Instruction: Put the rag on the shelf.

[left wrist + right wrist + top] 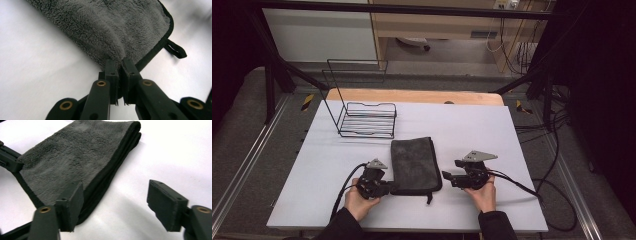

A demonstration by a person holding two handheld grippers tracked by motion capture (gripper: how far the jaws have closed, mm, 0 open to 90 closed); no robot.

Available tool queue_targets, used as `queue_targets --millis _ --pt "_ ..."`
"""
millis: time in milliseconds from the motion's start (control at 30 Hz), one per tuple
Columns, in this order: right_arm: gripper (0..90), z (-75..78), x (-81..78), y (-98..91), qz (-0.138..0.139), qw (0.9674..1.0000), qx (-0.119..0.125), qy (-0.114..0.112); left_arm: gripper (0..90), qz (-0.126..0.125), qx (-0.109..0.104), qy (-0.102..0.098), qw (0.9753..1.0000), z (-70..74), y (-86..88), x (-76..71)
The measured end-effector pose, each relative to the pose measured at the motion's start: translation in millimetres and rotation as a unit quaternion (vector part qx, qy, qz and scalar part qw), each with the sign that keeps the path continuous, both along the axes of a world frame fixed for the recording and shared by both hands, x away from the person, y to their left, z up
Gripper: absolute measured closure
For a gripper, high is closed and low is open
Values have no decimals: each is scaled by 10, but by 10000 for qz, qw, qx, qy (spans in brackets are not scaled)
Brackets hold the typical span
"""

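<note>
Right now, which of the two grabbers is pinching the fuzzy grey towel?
The left gripper. Its jaws are squeezed together on the towel's near corner, bunching the fabric. The right gripper has its jaws spread wide apart beside the towel's folded edge, pinching nothing.

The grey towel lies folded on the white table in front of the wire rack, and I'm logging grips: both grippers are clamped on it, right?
Not quite. Only the left gripper is clamped on the grey towel, as the left gripper view shows. The right gripper stands open beside the towel's edge in the right gripper view. The towel does lie folded on the white table in front of the wire rack.
</note>
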State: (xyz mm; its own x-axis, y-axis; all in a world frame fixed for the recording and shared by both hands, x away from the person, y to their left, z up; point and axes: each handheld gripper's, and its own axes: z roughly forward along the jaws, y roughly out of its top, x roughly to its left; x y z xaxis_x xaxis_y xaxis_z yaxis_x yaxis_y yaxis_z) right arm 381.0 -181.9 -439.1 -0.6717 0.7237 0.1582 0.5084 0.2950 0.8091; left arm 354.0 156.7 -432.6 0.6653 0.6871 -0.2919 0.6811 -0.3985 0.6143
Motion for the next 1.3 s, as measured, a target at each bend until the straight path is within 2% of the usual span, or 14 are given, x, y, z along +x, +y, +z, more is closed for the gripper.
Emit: queue_targets --millis 267,567,733,800,900,967,1100,1167,1200,1233,1300 --pt "187 -2 3 6 -21 10000 25 94 842 -11 9 8 10000 -9 225 -89" --pt "128 -11 1 9 -37 9999 3 118 838 -39 78 -89 9999 -14 377 -271" --pt "90 -9 8 5 -34 9999 14 139 810 -54 49 -192 9998 -31 412 -295" --pt "76 -7 9 3 -45 9999 17 155 771 -62 49 -214 9997 -27 414 -297" --pt "57 -3 10 4 -56 9998 34 179 703 -90 38 -428 9990 44 458 -313" --pt "45 0 12 3 -40 9998 57 188 629 -3 -50 -617 9981 101 498 -304" --pt "32 3 6 3 -20 9997 88 206 475 194 -94 -809 9965 156 551 -250" --pt "26 0 6 5 15 9998 81 202 423 273 -58 -926 9953 193 574 -155" --pt "24 -2 9 5 19 9998 71 206 383 273 -58 -926 9953 193 574 -155" --pt "23 -3 10 5 15 9998 67 210 348 308 63 -1021 9943 213 566 -89" --pt "21 -6 13 7 25 9997 61 218 306 302 119 -1039 9941 221 563 -53"
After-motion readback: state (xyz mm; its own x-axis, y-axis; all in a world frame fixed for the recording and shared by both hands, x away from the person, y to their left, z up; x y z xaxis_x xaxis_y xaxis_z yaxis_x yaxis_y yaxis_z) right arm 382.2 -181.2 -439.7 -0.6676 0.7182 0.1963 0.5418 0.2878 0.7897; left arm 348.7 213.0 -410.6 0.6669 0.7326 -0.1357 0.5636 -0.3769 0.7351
